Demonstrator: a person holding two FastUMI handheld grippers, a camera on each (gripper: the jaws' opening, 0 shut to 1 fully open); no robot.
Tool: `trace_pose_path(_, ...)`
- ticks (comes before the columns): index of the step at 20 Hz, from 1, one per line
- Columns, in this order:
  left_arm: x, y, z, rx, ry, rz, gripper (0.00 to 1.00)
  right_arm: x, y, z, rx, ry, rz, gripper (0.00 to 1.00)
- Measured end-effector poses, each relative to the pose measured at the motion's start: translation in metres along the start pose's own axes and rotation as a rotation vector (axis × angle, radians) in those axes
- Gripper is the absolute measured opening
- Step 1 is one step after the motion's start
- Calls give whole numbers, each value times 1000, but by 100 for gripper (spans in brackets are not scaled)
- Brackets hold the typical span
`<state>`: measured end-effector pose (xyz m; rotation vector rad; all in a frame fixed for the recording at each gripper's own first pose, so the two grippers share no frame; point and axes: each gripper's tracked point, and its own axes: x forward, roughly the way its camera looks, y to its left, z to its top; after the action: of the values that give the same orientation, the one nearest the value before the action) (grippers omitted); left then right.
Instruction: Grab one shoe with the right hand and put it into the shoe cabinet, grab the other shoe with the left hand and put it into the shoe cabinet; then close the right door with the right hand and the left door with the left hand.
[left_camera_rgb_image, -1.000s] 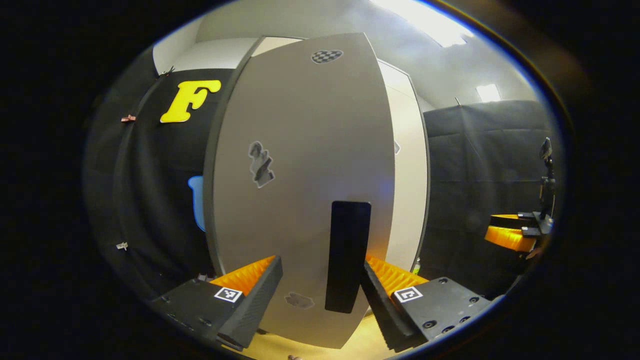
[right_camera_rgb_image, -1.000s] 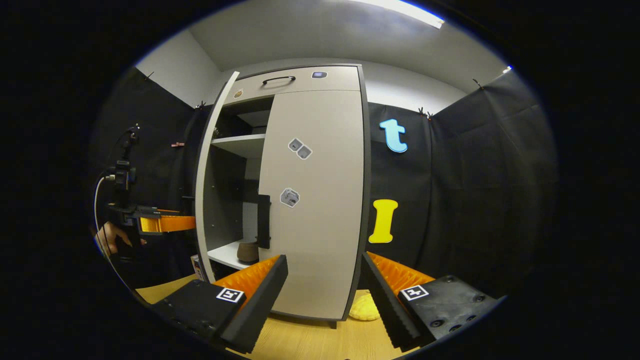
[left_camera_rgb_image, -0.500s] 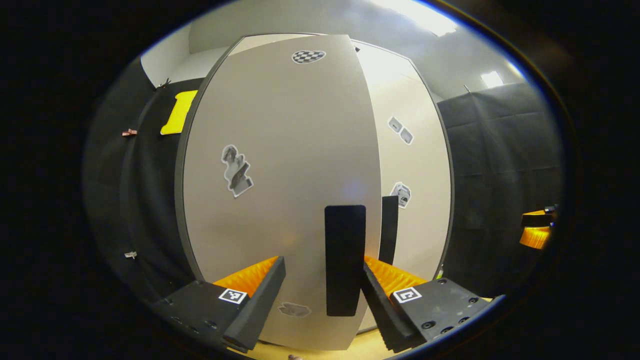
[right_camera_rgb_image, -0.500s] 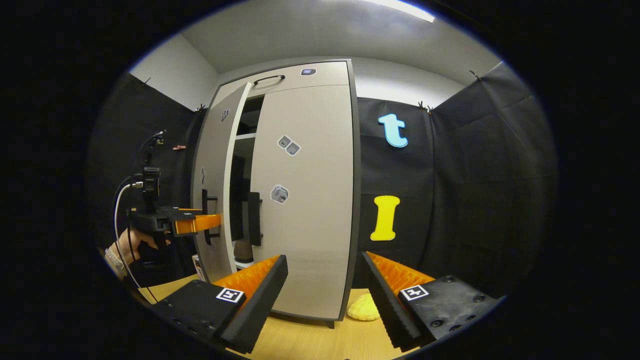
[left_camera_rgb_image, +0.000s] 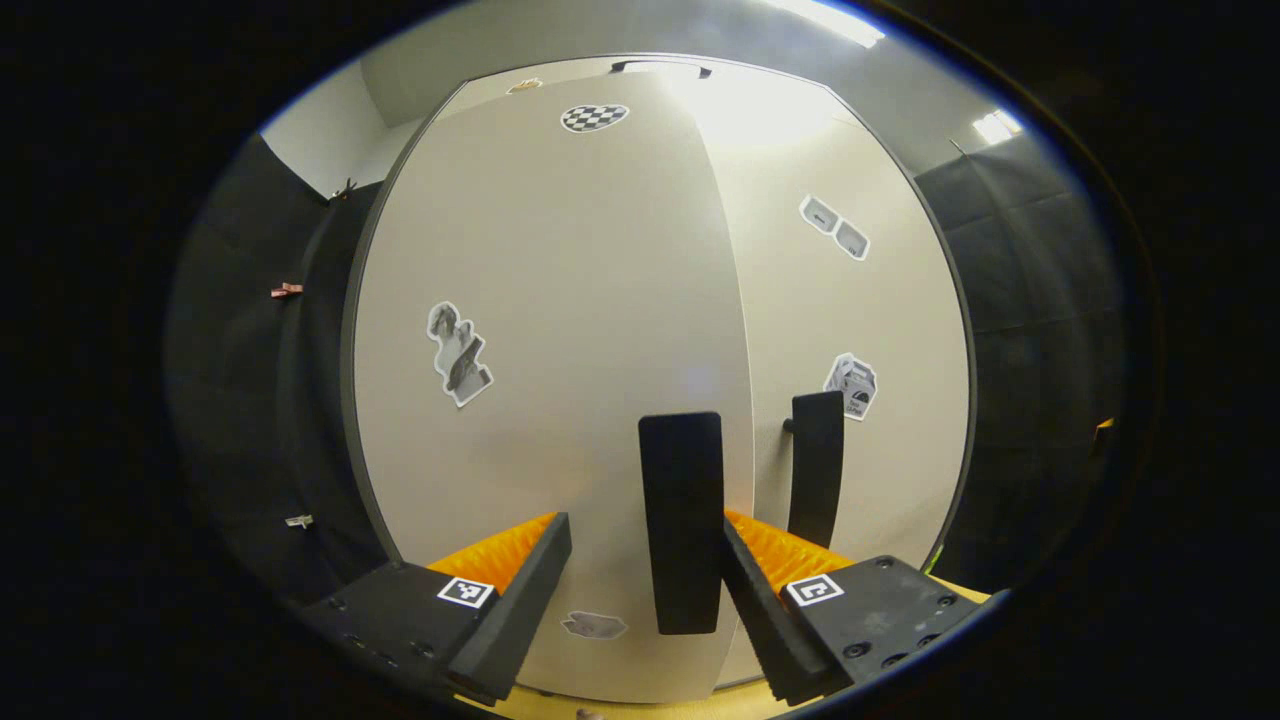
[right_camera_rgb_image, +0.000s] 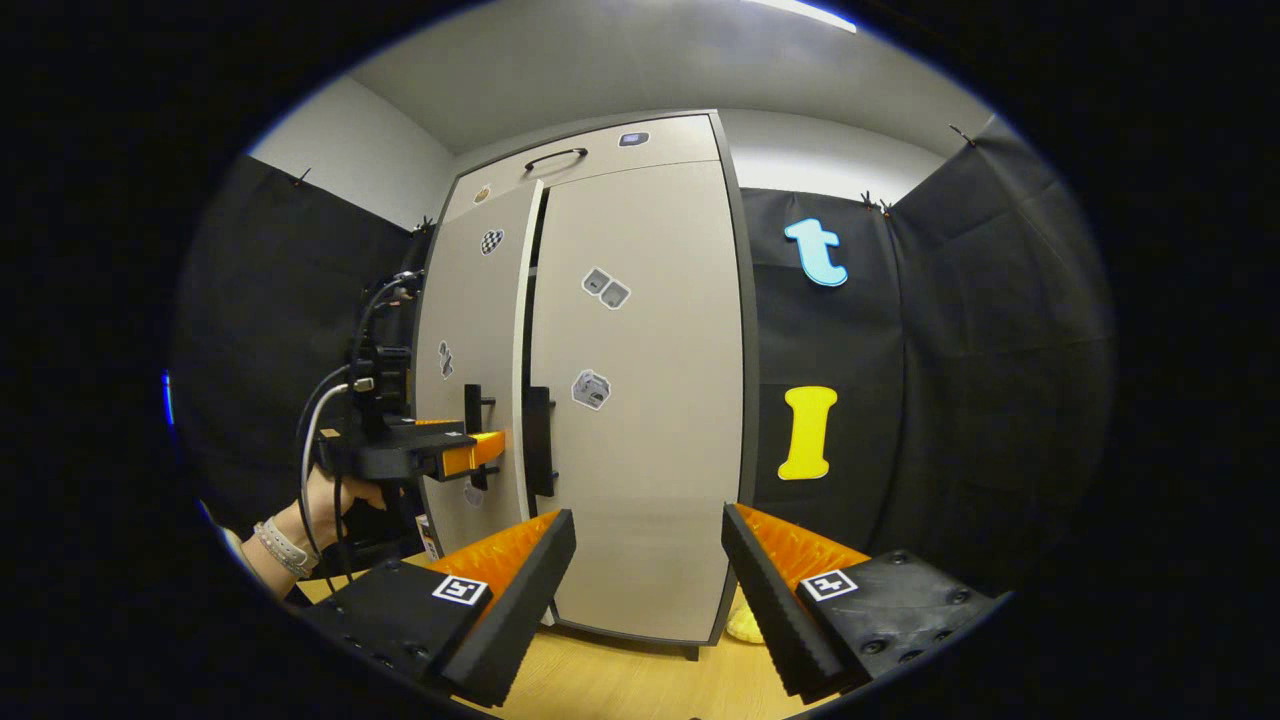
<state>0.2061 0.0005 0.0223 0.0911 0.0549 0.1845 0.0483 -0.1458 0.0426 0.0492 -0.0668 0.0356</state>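
Two doors stood nearly flush: right door (right_camera_rgb_image: 640, 400) shut, left door (right_camera_rgb_image: 478, 380) a crack ajar. Your left gripper (left_camera_rgb_image: 640, 590), jaws wide, straddled its handle (left_camera_rgb_image: 682, 520); your right gripper (right_camera_rgb_image: 645, 590) hung spread, empty. Stiff, light panel, likely; you could push near the handle.

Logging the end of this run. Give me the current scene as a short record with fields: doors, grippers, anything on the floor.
left door: almost shut, a narrow dark gap left beside the right door
right door: shut
left gripper: open, at the left door's handle, held by a hand
right gripper: open, empty, back from the cabinet
shoes: cannot tell, cabinet inside hidden
floor: yellow object at the cabinet's right foot
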Motion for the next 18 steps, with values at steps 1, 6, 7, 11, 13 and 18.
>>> trace_pose_path(1, -1, -2, 0, 8, 0, 15, 90, -1, -1, 0, 0, 1, 2, 97)
trace_pose_path(6, 8, 0, -2, -20, 8, 45, 90, -6, -12, 1, 12, 1, -13, 98)
trace_pose_path(7, 11, 0, -3, -24, 11, 51, 90, -8, -14, 2, 13, 1, -18, 98)
trace_pose_path(11, 12, -6, -5, -5, 9, 39, 90, -13, -14, 3, 24, 0, -26, 98)
trace_pose_path(13, 8, -7, -5, -14, 5, 33, 90, -13, -10, 4, 23, 1, -22, 98)
trace_pose_path(18, -33, -10, 1, -36, -4, -43, 93, -9, 13, 8, 20, -8, 11, 97)
